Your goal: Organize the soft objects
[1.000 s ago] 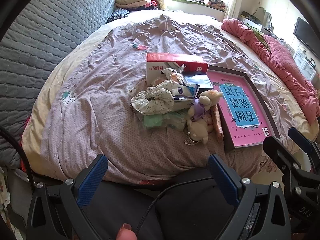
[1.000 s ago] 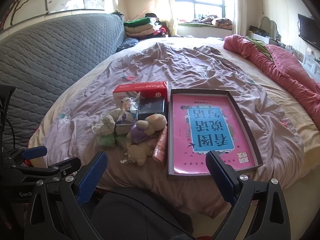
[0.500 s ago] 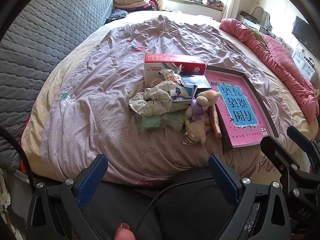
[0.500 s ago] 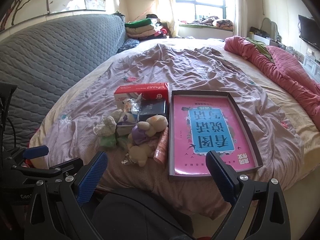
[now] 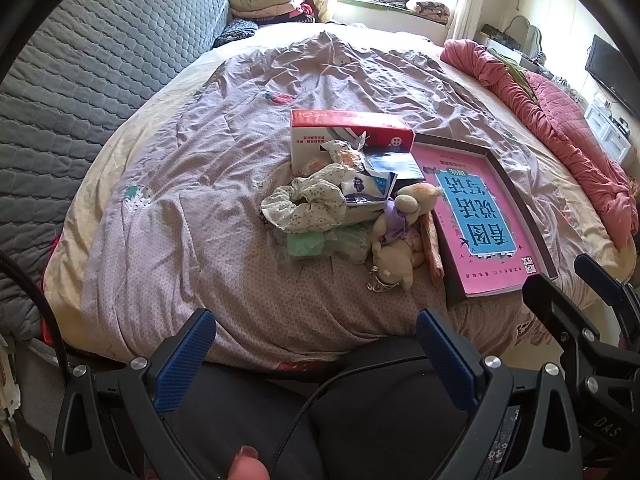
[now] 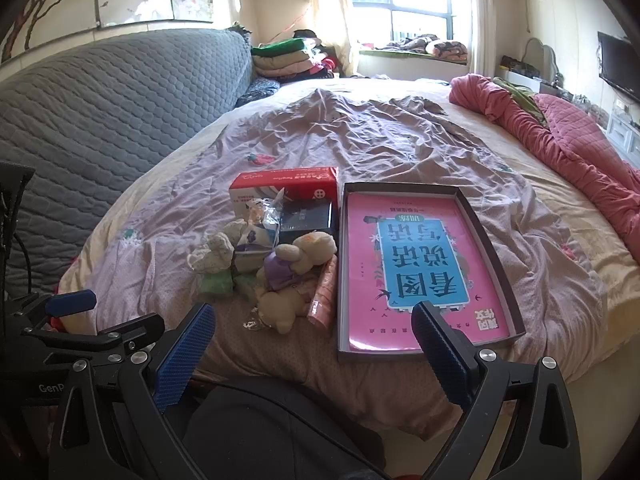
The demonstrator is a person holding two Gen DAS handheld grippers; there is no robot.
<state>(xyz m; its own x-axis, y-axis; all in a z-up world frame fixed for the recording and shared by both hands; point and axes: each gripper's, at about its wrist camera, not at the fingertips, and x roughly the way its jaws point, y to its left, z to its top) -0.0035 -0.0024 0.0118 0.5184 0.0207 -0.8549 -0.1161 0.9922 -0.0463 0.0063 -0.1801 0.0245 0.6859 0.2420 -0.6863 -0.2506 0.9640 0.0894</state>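
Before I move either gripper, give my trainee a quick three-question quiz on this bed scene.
1. True or false: the left gripper holds the plush toy.
2. What lies in the dark tray? A) pink book B) socks C) nothing
3. Which box stands behind the soft pile?

Key: 1 false, both grippers are open and hold nothing, right gripper too. 2 A, the pink book. 3 the red and white box.
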